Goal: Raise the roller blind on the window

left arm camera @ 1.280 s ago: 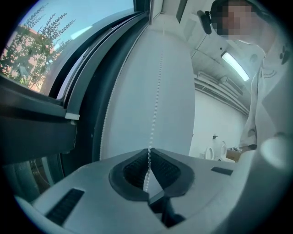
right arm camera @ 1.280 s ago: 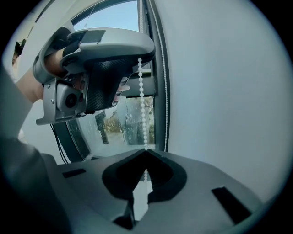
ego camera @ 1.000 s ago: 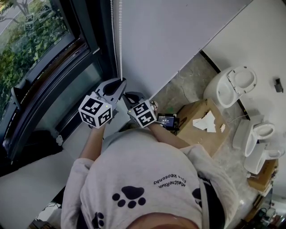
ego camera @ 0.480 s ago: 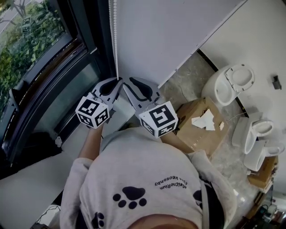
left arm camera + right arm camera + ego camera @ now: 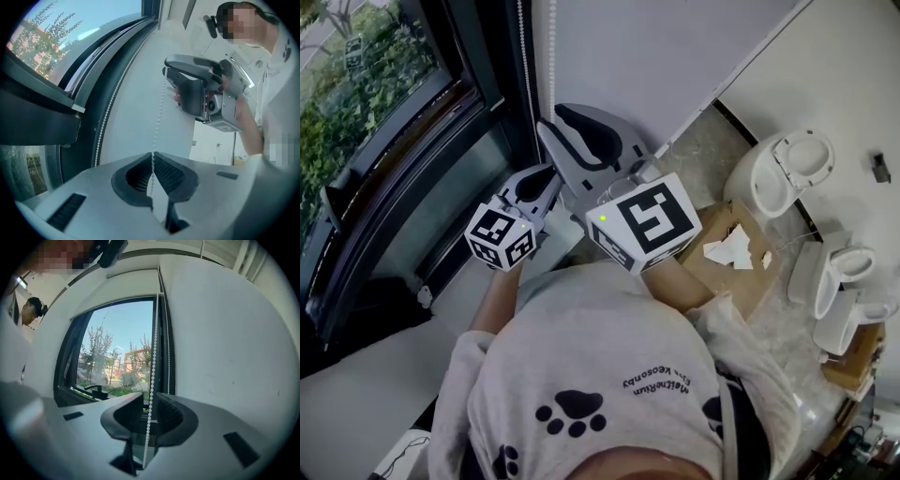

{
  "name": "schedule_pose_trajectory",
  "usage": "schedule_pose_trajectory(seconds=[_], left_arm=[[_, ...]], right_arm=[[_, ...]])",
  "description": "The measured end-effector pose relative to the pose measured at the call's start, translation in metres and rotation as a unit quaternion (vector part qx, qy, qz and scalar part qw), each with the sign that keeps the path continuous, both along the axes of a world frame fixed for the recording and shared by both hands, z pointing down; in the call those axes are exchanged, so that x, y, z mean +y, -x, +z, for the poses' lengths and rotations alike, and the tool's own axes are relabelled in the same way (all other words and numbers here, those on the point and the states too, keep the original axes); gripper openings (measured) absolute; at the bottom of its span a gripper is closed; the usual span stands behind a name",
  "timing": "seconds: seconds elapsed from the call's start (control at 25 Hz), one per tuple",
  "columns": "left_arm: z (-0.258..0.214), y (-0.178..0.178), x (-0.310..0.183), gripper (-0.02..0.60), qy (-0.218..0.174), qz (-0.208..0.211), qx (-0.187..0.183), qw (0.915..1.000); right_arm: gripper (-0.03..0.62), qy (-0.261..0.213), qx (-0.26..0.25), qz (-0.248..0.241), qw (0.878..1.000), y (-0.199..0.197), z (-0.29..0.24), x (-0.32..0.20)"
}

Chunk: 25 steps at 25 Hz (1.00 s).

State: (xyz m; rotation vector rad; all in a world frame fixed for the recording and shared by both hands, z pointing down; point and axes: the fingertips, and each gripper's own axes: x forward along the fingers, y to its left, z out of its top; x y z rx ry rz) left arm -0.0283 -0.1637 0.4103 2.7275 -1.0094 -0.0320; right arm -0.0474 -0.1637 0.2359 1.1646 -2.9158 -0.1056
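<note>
White beads of the bead chain (image 5: 159, 112) are pinched tight between the tips of the left gripper (image 5: 152, 155), whose jaws are shut on that strand. Higher up on the same strand is the right gripper (image 5: 150, 398). Its jaws stand apart and have just been closing a little. The chain hangs in the gap between them, and neither pad presses on it. So I think this is the reach-up part of a hand-over-hand pull: the left one holds the chain steady while the right one gets ready for a new grab. Next, I think, the right jaws need to squeeze shut on the beads. Then the left can let go, so the right can pull down. A second strand (image 5: 168, 333) hangs just beside the first, near the dark frame of the window (image 5: 117, 357). The roller blind (image 5: 133, 273) looks high up already; I think it is the white strip at the top of the glass.
</note>
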Motion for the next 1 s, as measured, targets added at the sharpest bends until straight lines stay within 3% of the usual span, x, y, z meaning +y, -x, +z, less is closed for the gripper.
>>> schedule_pose_trajectory(seconds=[0.2, 0.48, 1.0], left_arm=[[0.0, -0.001, 0.002, 0.021, -0.002, -0.002, 0.005, 1.0], [0.013, -0.001, 0.005, 0.021, -0.006, -0.004, 0.0, 1.0], [0.108, 0.0, 0.022, 0.021, 0.068, -0.01, -0.044, 0.9966]], right_arm=[[0.017, -0.008, -0.009, 0.005, 1.0, 0.004, -0.016, -0.007], [0.011, -0.008, -0.013, 0.003, 1.0, 0.002, 0.0, -0.006], [0.011, 0.047, 0.04, 0.018, 0.998, 0.001, 0.099, -0.007]])
